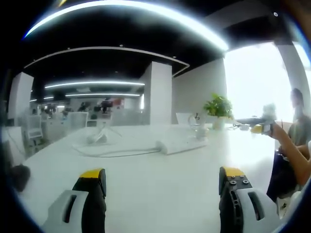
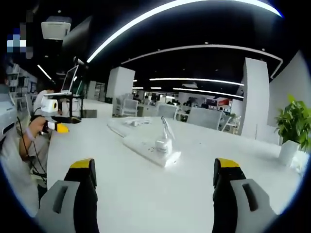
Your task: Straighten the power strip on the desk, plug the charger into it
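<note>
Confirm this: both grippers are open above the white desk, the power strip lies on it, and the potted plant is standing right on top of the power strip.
Wrong on the plant. The potted plant stands on the desk well apart from the power strip, farther back, as the left gripper view shows. The rest holds: the left gripper and right gripper are open, holding nothing.
</note>
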`<state>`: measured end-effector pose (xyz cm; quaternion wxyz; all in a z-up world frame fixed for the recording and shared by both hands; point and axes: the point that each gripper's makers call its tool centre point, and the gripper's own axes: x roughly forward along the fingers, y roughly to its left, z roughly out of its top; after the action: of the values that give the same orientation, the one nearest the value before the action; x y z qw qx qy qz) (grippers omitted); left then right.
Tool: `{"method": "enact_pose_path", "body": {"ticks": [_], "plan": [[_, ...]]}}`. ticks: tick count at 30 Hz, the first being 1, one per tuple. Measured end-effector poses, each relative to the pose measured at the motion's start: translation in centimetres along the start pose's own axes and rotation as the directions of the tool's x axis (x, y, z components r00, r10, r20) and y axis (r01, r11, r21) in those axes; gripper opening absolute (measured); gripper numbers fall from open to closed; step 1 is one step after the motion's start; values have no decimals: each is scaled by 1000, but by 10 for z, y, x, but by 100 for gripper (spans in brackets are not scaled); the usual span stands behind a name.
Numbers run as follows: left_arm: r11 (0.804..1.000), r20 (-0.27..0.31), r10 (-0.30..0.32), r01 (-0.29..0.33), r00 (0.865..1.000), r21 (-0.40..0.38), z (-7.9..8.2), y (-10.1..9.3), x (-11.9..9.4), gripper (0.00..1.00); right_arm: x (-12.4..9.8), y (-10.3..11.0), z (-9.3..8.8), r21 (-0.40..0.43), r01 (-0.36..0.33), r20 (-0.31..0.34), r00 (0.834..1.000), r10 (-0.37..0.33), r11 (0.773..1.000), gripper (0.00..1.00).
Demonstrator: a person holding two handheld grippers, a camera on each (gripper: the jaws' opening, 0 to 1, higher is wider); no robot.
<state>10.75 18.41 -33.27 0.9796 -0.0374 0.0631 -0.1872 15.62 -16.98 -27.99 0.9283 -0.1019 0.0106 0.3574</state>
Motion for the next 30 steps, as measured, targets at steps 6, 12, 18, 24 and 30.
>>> {"method": "enact_pose_path", "body": {"ticks": [6,12,18,24,30], "plan": [[1000,2,3,-3,1000,-3,0,1,0,99,-2,2,-1,15,14,14,1000,-14,1000,100],[1000,4,7,-7,1000,-8,-1,3,0,99,-5,4,-2,25,26,24,999,-27,999,100],[1000,4,7,-7,1000,-9,-1,3,0,99,-8,5,-3,34,45,35,998,-46,998,100],[1000,8,12,-12,1000,-13,0,4,-1,99,-12,3,-5,49,68,31,997,-69,997,100],[1000,9,15,-14,1000,-12,0,5,-1,99,-15,6,-9,55,81,26,996,-83,995,100]]}}
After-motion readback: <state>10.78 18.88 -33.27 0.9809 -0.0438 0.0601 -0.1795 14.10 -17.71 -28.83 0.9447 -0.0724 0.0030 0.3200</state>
